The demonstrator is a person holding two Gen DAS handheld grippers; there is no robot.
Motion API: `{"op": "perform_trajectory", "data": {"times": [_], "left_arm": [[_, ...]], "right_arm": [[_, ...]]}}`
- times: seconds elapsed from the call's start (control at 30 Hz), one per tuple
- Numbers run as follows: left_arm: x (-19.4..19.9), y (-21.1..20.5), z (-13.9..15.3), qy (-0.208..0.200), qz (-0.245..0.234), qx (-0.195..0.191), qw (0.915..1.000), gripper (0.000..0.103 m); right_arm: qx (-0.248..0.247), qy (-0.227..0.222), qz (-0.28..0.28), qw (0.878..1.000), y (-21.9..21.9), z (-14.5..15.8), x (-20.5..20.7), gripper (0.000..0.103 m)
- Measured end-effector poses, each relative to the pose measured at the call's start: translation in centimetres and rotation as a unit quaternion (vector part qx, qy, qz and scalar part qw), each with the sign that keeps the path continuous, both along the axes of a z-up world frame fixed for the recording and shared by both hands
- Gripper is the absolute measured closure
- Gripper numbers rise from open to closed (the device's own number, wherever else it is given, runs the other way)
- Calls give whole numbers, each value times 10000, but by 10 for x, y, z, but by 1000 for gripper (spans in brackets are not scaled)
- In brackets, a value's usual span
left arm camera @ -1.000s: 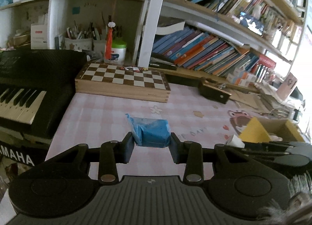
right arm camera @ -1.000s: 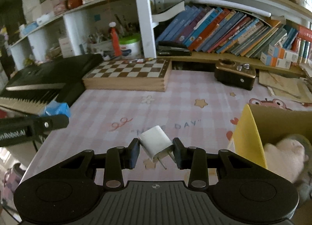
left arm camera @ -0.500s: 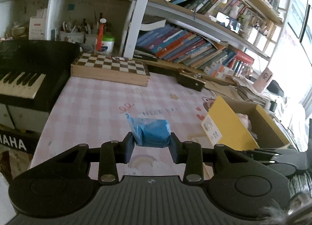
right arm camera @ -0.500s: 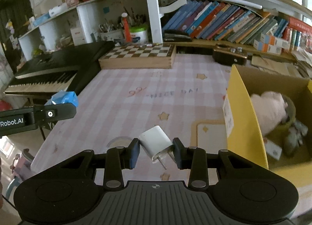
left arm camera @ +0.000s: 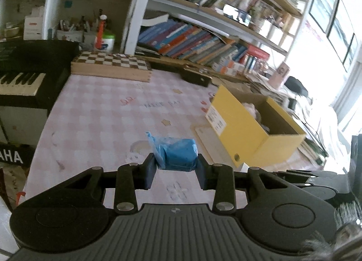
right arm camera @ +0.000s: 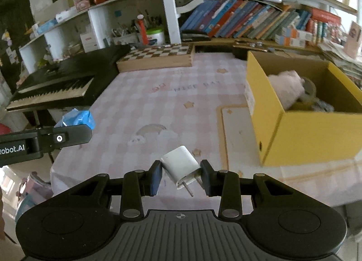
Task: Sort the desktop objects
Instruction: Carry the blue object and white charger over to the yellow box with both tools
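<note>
- I am mid-carry: both claws are loaded and the step in hand looks like bringing the loads to the yellow box (right arm camera: pixel 301 138) on the worktop (right arm camera: pixel 181 102).
- My left claw (left arm camera: pixel 175 167) is clamped on a blue packet (left arm camera: pixel 177 154), held in the air above the near part of the worktop, left of the box.
- My right claw (right arm camera: pixel 181 174) is clamped on a white charger (right arm camera: pixel 181 167), tilted, prongs pointing down toward me, also short of the box.
- Next, I judge each claw has to get over the box's open top before the jaws part; the near wall stands in the way, so I would clear it first.
- Count: two claws, one packet, one charger, one box.
- In the box: one pale plush toy (right arm camera: pixel 287 89); the other bits beside it I cannot make out.
</note>
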State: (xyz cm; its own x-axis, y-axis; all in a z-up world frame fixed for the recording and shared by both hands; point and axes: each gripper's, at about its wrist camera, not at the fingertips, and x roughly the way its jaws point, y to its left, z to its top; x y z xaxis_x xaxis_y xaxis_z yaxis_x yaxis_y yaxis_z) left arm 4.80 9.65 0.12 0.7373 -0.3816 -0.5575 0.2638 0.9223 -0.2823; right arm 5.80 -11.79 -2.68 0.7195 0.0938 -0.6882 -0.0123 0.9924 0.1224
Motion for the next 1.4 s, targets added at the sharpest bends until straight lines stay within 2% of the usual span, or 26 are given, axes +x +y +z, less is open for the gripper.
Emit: {"op": "perform_trajectory", "data": {"times": [0.43,0.83,1.13,1.4], "left_arm": [[-29,-18,-4,105,-735,-28,9972,69],[-32,-61,-12,271,-1548,-124,9875,70],[-27,-103,-13,327,-1979,-119,9796,70],[-21,-138,-8,295,-2167,-103,9757,70]], "right_arm": [[49,18,-615,9981,-7,-1,-57,67],[-26,137,-1336,9909,-35,-1,-93,67],[7,144,-1742,9846,-67,-1,-107,67],[99,164,-1792,9836,-100,2,-104,67]]}}
